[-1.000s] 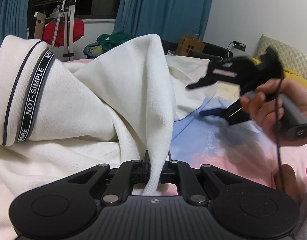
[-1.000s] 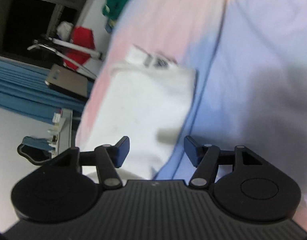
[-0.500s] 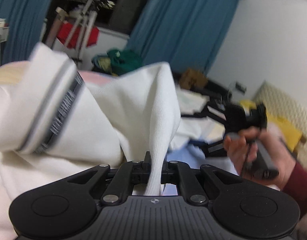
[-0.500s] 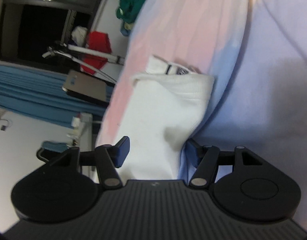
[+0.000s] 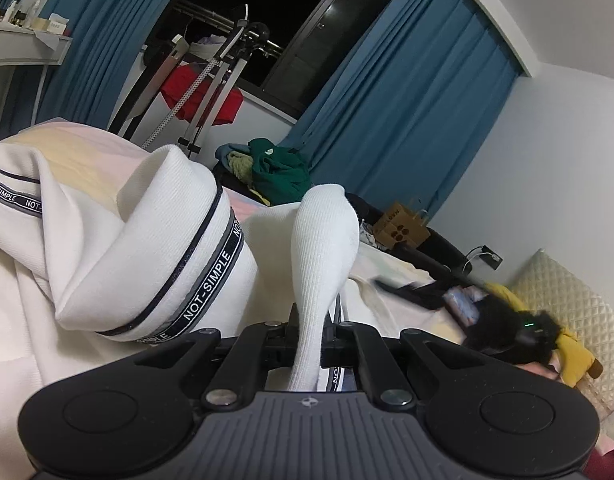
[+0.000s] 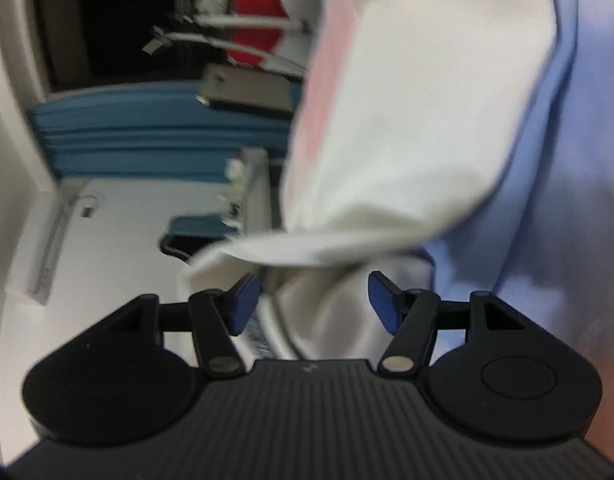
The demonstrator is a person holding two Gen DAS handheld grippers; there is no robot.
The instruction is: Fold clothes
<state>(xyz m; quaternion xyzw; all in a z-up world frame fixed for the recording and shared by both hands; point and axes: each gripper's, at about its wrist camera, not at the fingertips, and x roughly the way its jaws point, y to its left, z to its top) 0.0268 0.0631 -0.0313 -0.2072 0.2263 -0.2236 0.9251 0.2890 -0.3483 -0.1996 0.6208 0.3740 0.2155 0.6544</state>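
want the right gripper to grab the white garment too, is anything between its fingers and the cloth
Nothing visible does. The right gripper is open, and the white garment already bulges into the gap between its blue fingers, with no other thing in front. The left gripper is shut on another fold of it.

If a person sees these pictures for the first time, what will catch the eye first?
First, the white garment with its black NOT-SIMPLE band, bunched in the left wrist view, one fold pinched in the shut left gripper. In the right wrist view, the open right gripper with blue pads reaches at blurred white cloth. Behind hang blue curtains.
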